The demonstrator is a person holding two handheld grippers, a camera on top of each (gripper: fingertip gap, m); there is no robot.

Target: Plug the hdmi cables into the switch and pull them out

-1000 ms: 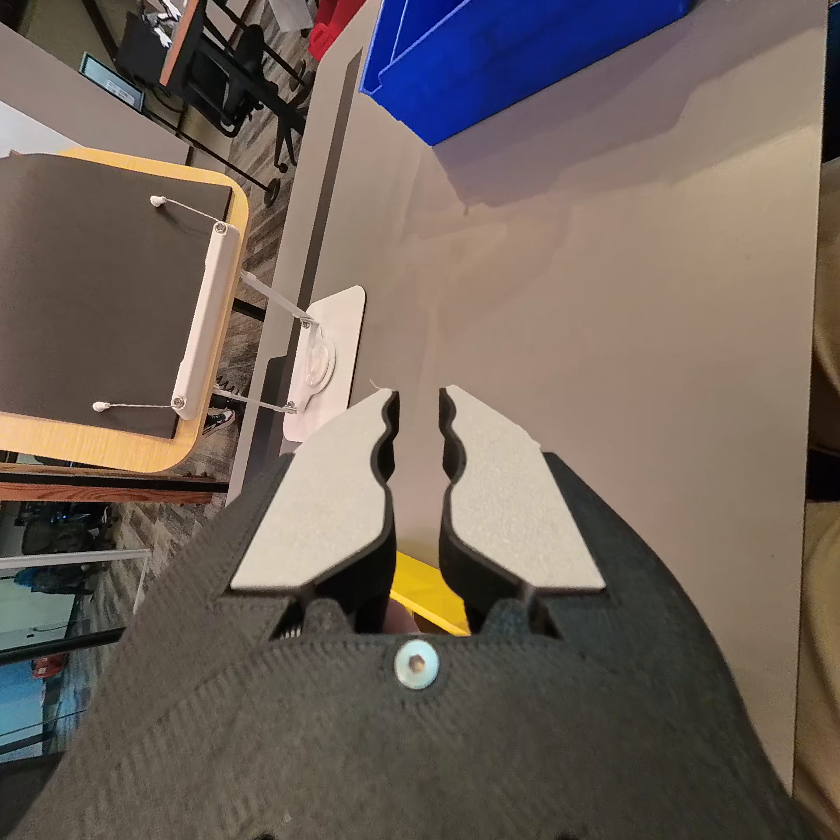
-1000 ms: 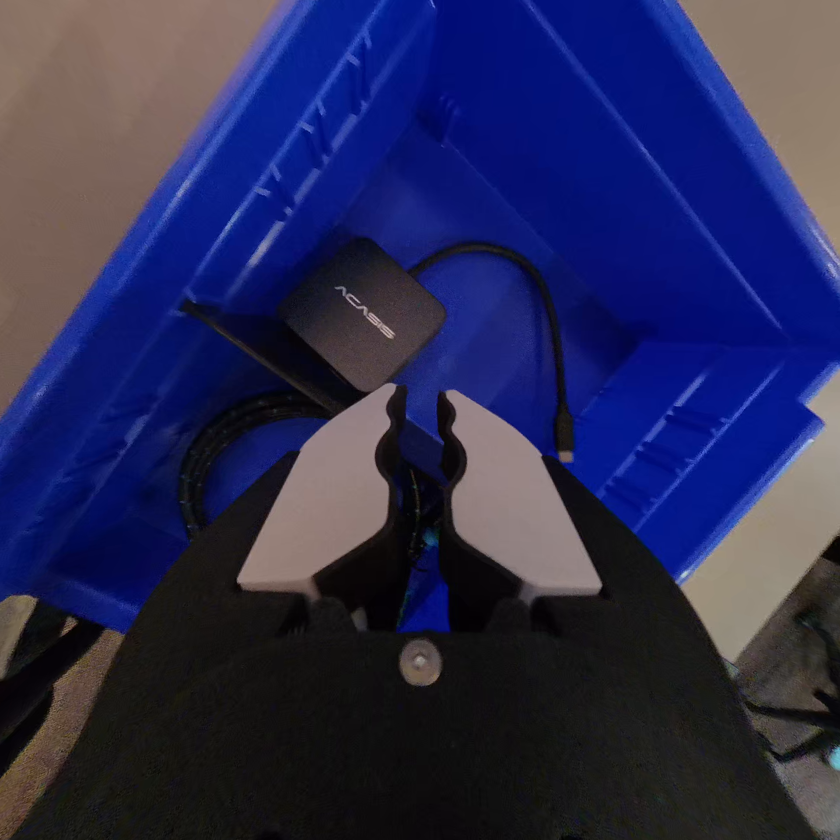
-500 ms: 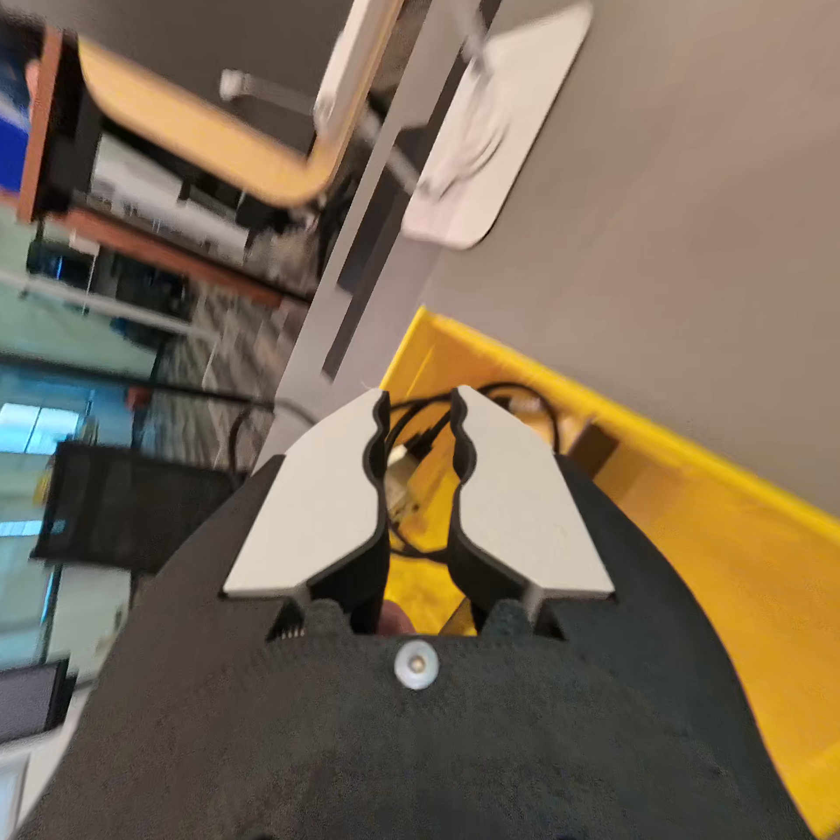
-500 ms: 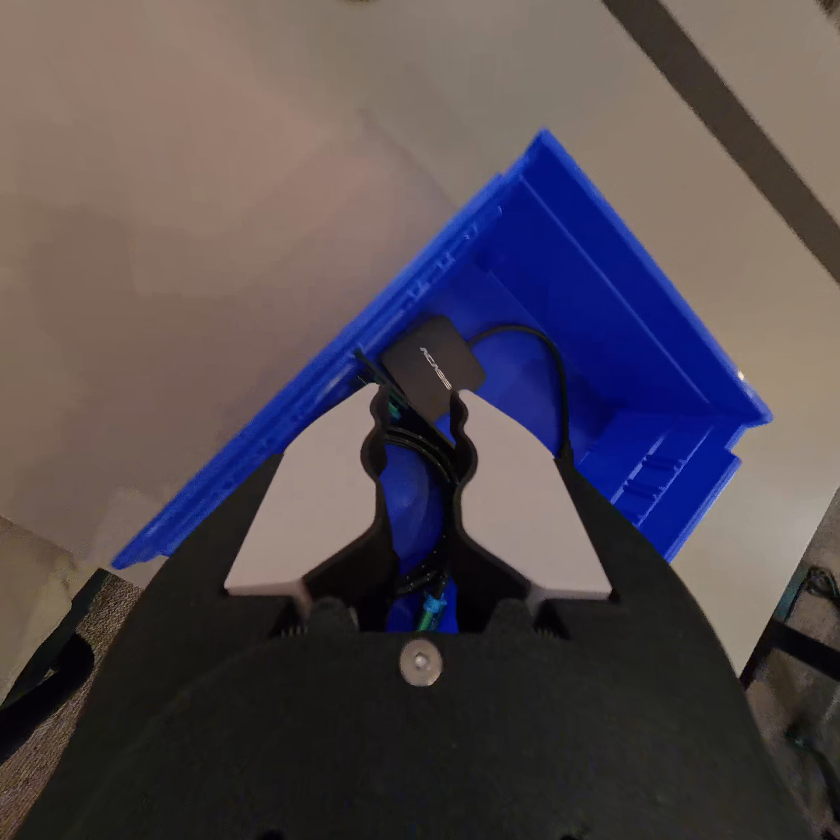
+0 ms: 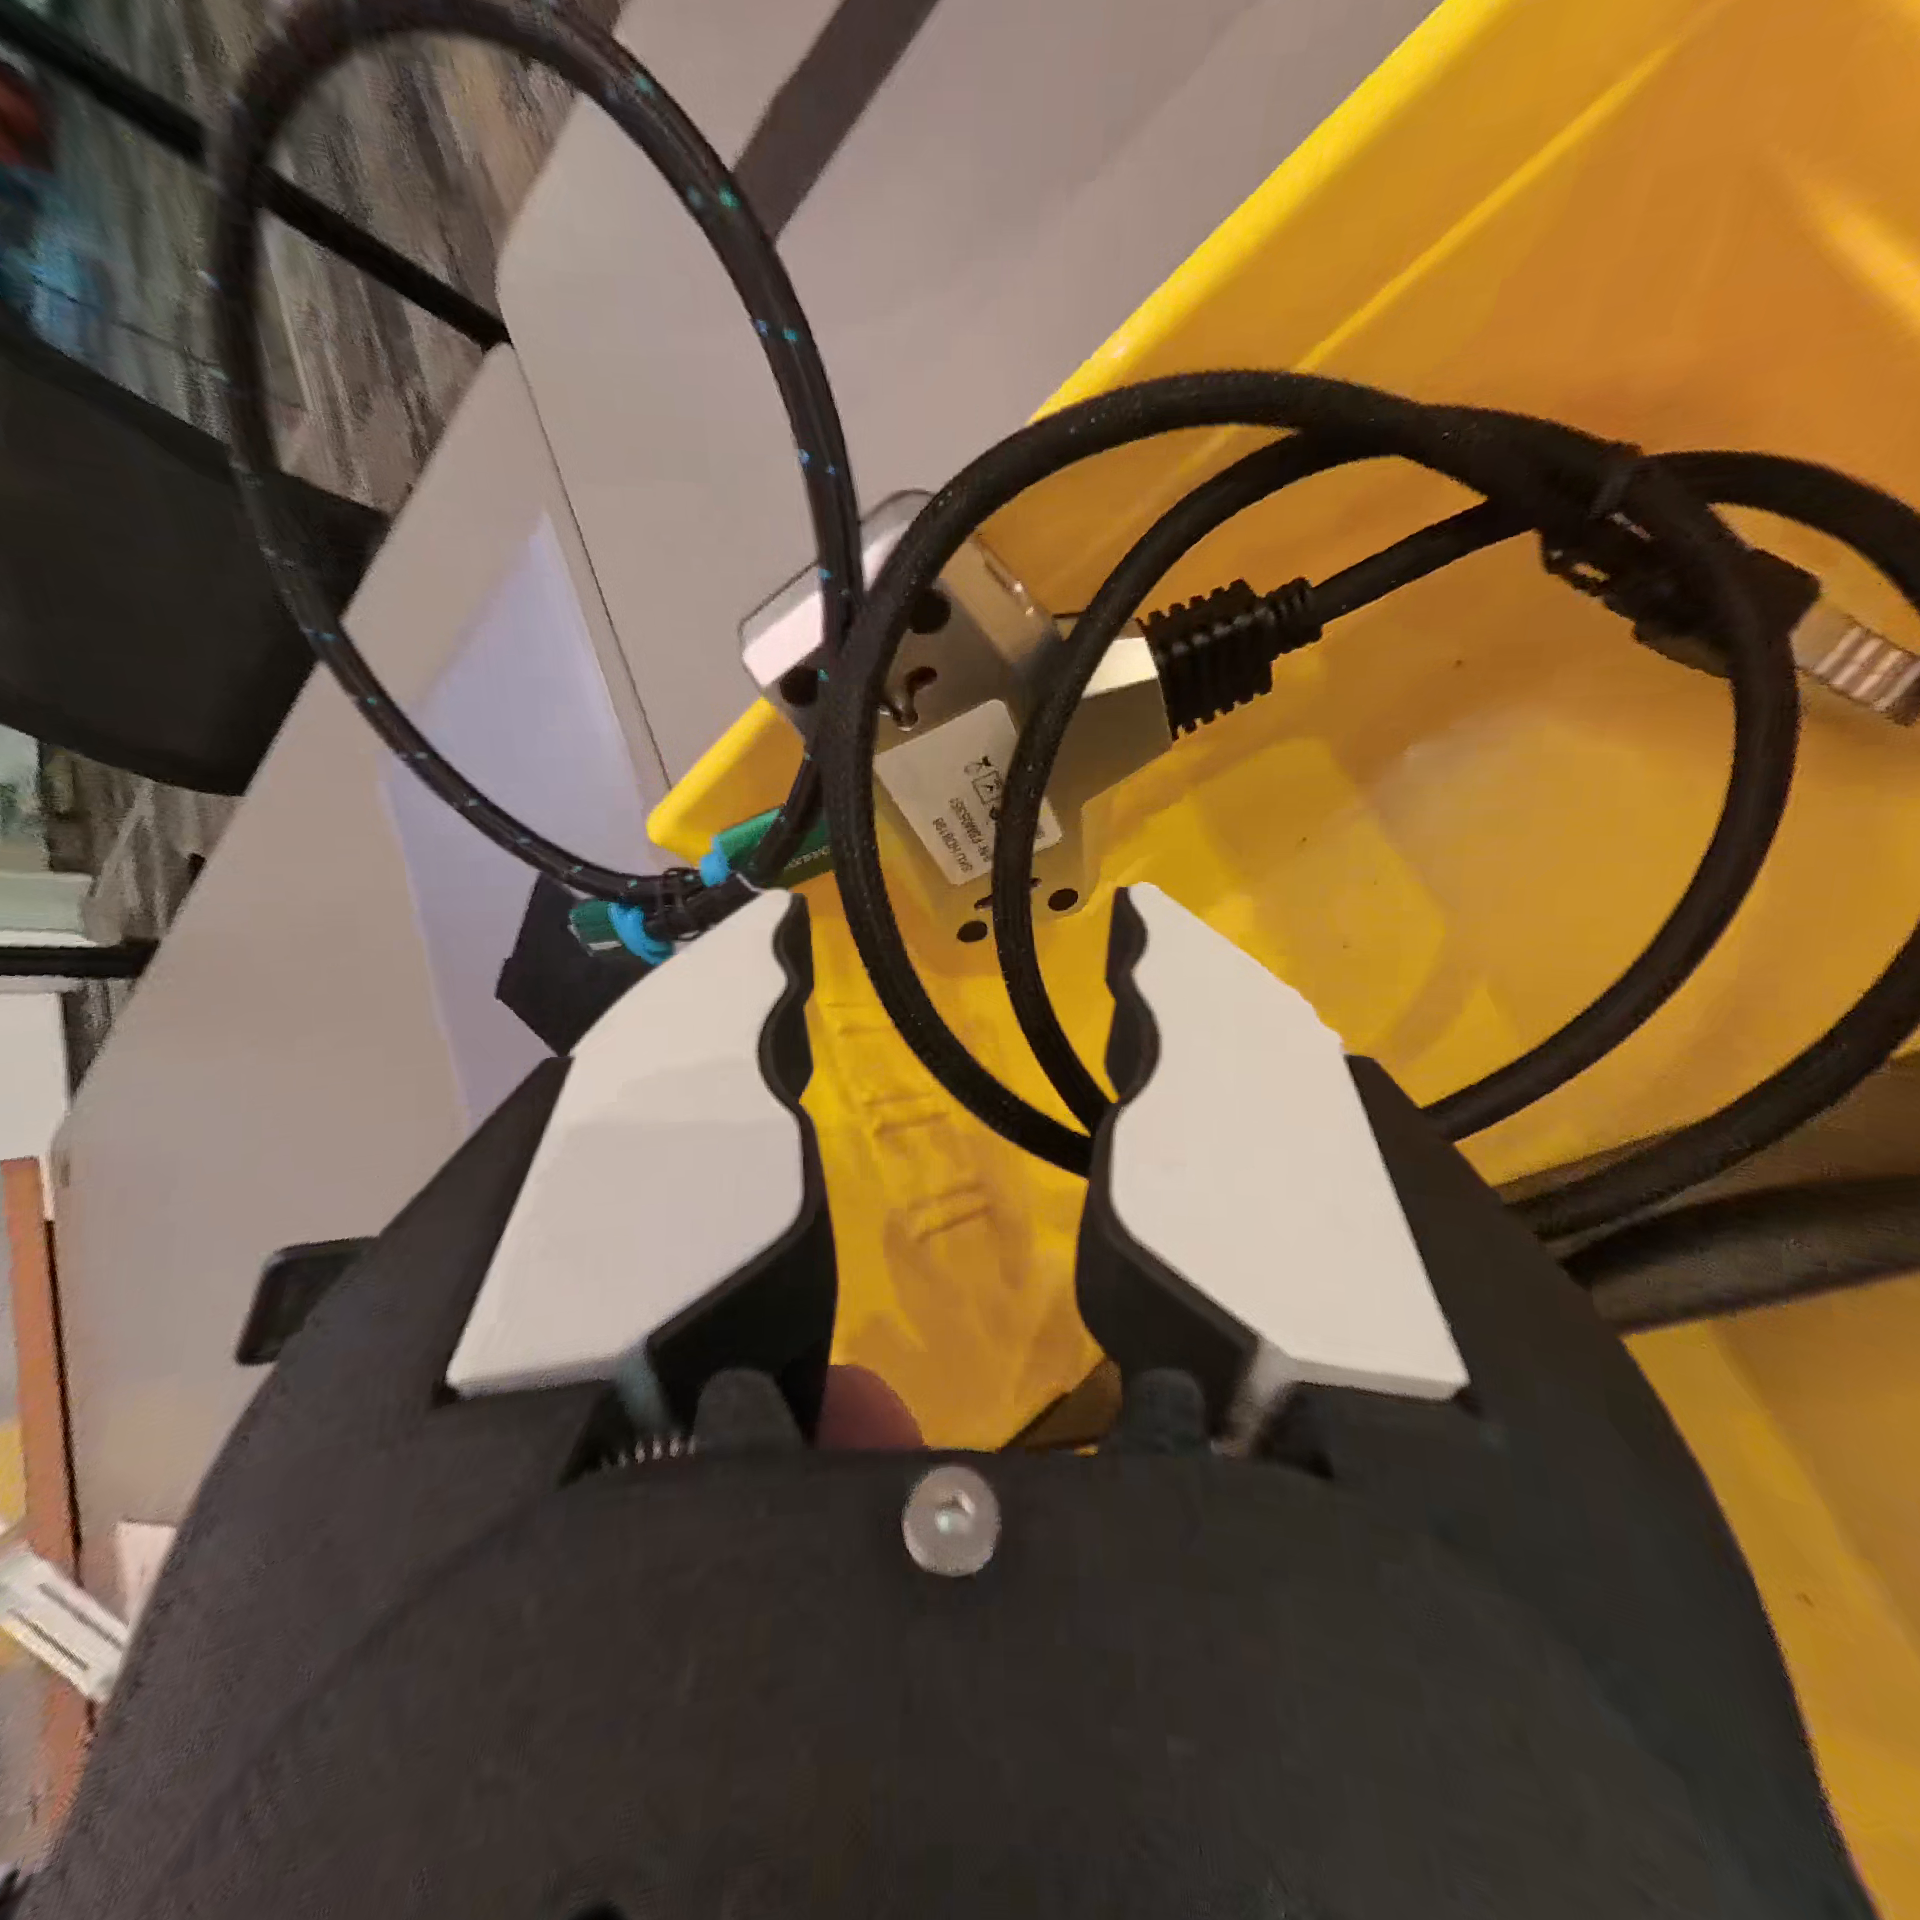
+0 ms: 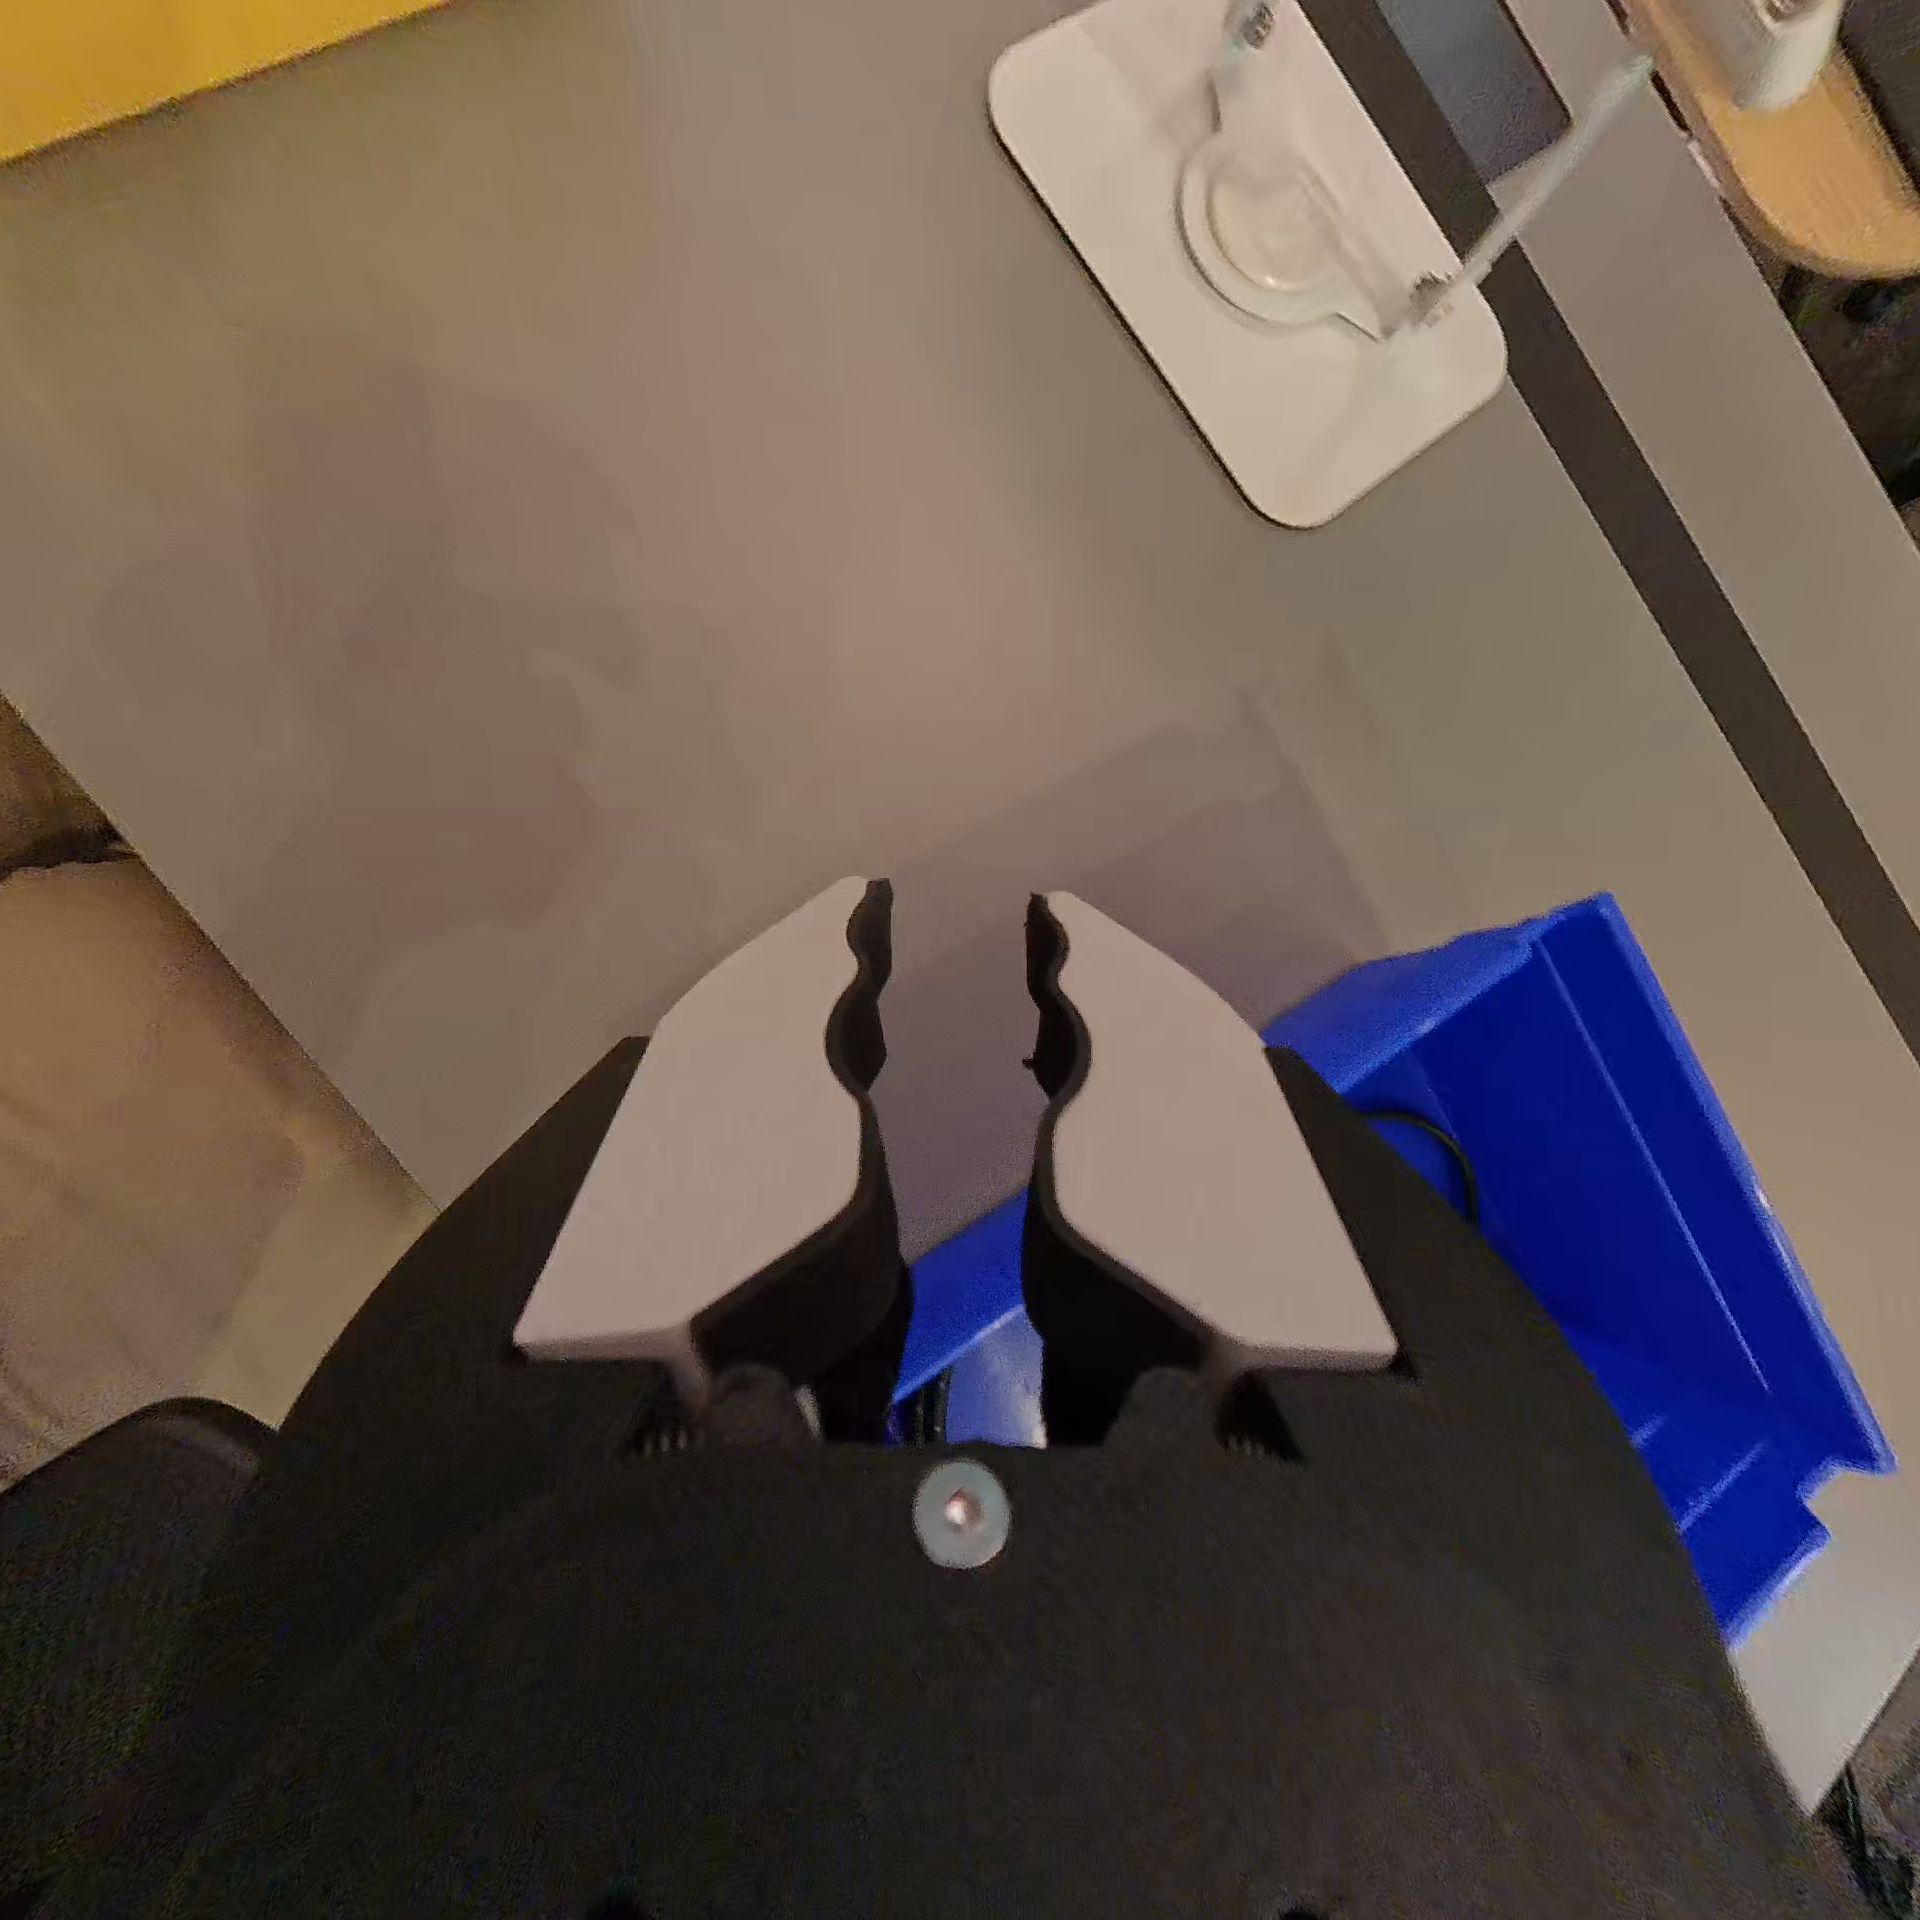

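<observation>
The main risk, as I judge it, is snagging: the black cable (image 5: pixel 1039 727) loops across the silver switch (image 5: pixel 940 707) and partly between the left tool's (image 5: pixel 956 914) fingers, so closing could pinch cable instead of the switch and drag the tangle. That tool is wide open and holds nothing; the switch sits just beyond its tips in the yellow bin (image 5: pixel 1558 312). The right tool (image 6: pixel 956 904) hangs half-open and empty above the grey surface (image 6: pixel 623 468), beside the blue bin (image 6: pixel 1610 1195).
</observation>
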